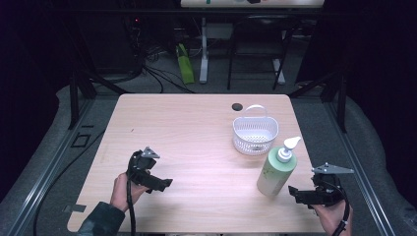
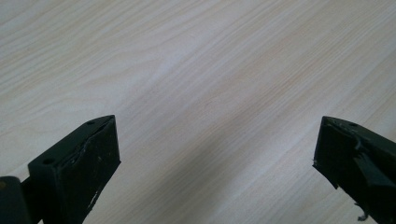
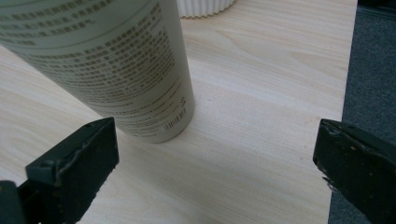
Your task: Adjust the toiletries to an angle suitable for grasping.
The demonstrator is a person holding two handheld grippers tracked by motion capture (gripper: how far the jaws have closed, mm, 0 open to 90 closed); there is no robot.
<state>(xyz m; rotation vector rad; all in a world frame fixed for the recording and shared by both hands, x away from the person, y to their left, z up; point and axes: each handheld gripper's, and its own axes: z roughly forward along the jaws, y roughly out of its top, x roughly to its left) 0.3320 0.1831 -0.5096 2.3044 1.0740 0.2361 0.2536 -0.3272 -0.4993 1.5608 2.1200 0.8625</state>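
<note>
A pale green pump bottle point(image 1: 276, 172) with a white pump head stands upright on the wooden table point(image 1: 196, 128) near its right front. My right gripper point(image 1: 296, 192) sits just right of the bottle's base, open, jaws wide apart with nothing between them. In the right gripper view the bottle point(image 3: 116, 60) rises close ahead, left of centre, beyond the jaws. A white ribbed basket point(image 1: 254, 132) with a handle stands behind the bottle. My left gripper point(image 1: 160, 184) hovers over the left front of the table, open and empty, with bare wood point(image 2: 210, 93) in front of it.
A small dark round spot point(image 1: 237, 106) lies on the table behind the basket. The table's right edge point(image 3: 343, 93) runs close beside my right gripper, with dark floor beyond. Table legs, cables and a green object point(image 1: 185, 64) stand on the floor at the back.
</note>
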